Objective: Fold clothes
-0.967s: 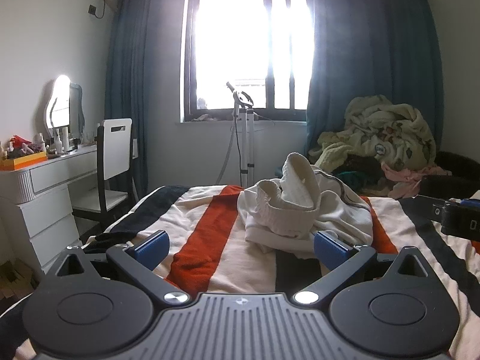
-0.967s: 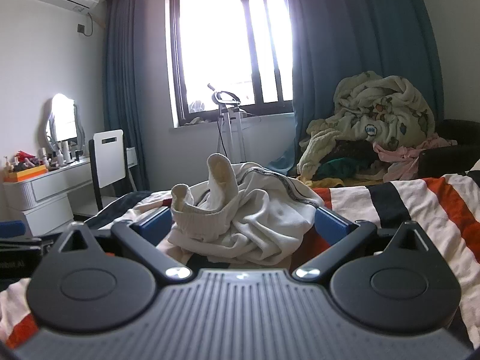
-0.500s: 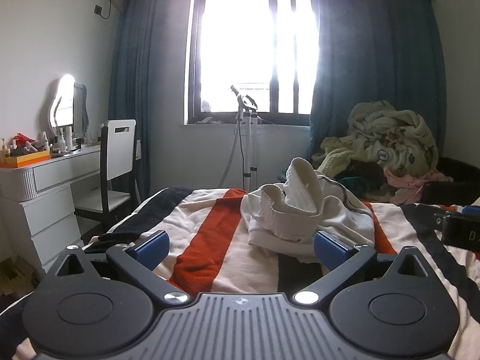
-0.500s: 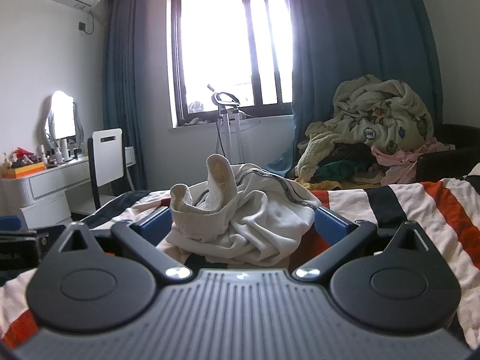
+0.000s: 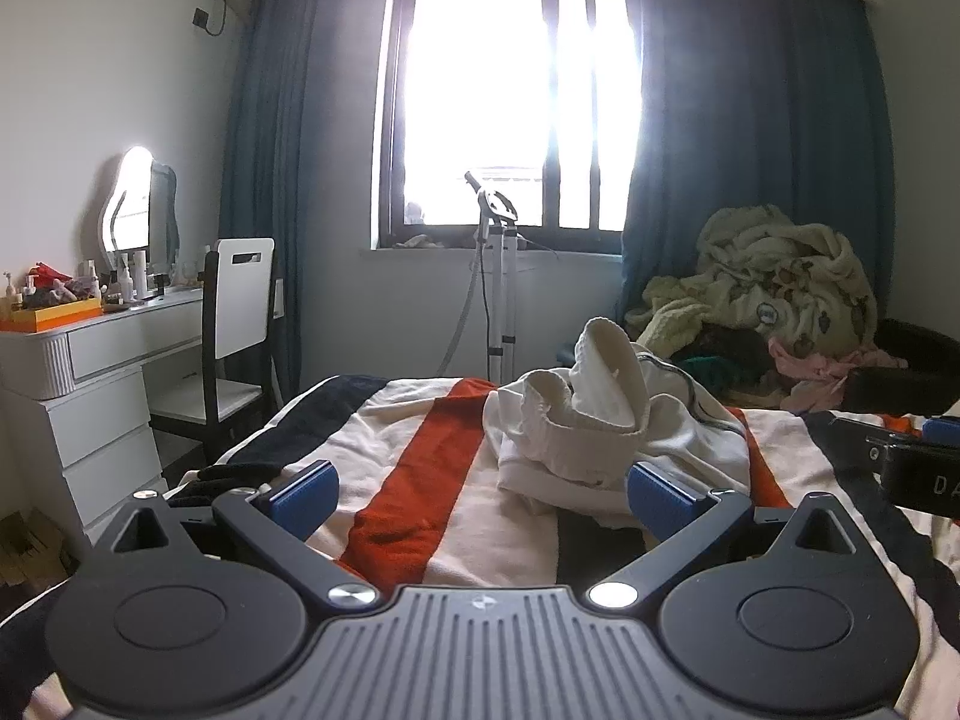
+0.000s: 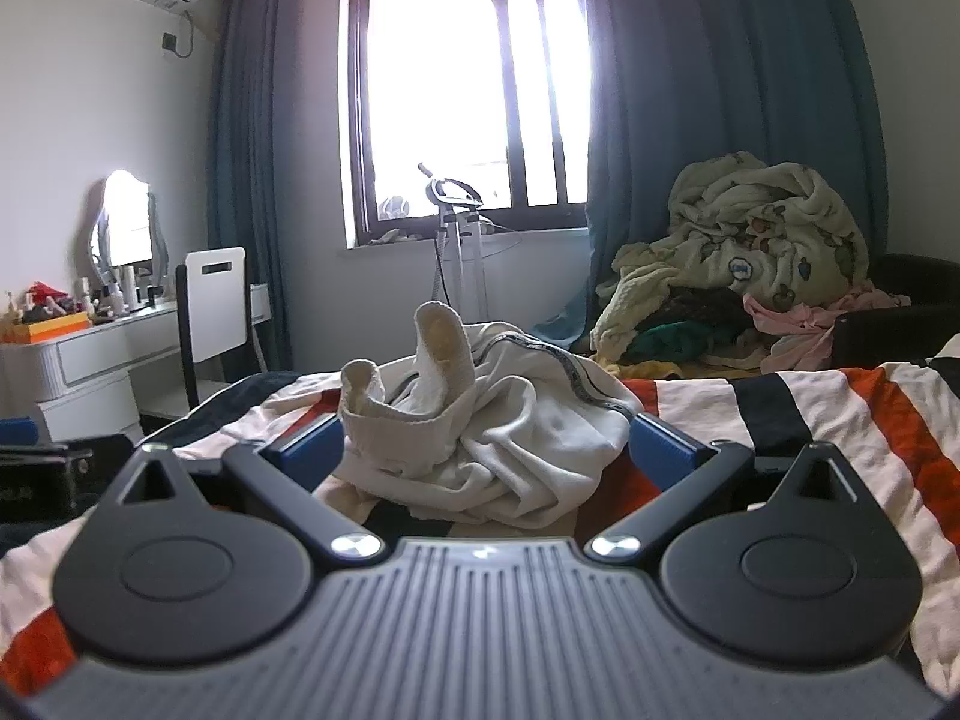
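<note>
Lying in a crumpled heap on the striped bed (image 5: 420,480), the cream garment (image 6: 498,438) shows no fold at all, so by my reading the task has barely begun. The bundle sits toward the middle of the bed, with one ribbed cuff or hem standing upright at its top and a dark-trimmed edge running along its right side; what kind of garment it is cannot be told from here. The left claw (image 5: 480,495) stands wide, nothing between its blue pads, and points at the bed with the heap ahead and a little to the right. The right claw (image 6: 489,450) is likewise spread wide and empty, aimed squarely at the heap, which fills the gap between its pads in the view, though whether it touches the cloth is unclear. Everything remains to be done: gripping the cloth, shaking or spreading it flat on the bed, then folding it. A far pile of clothes and blankets (image 6: 756,252) by the curtain may hold more work.
</note>
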The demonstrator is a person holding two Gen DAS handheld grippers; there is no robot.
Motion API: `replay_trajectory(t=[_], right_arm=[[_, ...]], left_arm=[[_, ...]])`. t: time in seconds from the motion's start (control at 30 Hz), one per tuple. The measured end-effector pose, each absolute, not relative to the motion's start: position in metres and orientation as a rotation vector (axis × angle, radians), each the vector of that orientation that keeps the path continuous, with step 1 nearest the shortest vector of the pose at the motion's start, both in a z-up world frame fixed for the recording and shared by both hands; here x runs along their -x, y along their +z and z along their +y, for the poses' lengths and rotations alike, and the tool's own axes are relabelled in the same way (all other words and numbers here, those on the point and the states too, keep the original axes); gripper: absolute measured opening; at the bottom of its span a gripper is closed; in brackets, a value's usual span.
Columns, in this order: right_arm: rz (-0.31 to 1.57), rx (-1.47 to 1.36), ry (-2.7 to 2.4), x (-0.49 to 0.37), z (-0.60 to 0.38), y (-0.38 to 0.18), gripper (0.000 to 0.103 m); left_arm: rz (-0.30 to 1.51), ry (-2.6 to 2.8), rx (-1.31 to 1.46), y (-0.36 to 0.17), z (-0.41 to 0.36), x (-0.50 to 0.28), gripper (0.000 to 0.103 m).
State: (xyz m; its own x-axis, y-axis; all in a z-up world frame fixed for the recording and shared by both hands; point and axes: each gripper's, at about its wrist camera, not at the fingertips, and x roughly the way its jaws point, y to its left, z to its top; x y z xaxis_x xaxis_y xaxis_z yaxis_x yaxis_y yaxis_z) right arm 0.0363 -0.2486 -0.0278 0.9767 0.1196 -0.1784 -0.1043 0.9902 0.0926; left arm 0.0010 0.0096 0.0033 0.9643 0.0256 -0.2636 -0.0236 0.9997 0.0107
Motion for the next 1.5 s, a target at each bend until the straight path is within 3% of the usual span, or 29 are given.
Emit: replay_trajectory(t=[1.1, 1.4, 1.43, 1.5], right_arm=[[0.269, -0.100, 0.164, -0.043, -0.251, -0.026, 0.103], [0.303, -0.136, 0.251, -0.130, -0.239, -0.007, 0.102], [0.318, -0.119, 0.257, -0.150, -0.234, -0.005, 0.099], [0.345, -0.088, 0.229, -0.190, -0.226, -0.004, 0.062]], left_arm=[[0.257, -0.014, -0.013, 0.009, 0.014, -0.008, 0.103], [0.246, -0.018, -0.031, 0.021, 0.036, -0.042, 0.103], [0.254, -0.025, -0.023, 0.017, 0.038, -0.046, 0.103], [0.259, -0.054, -0.031, 0.008, 0.038, -0.054, 0.103]])
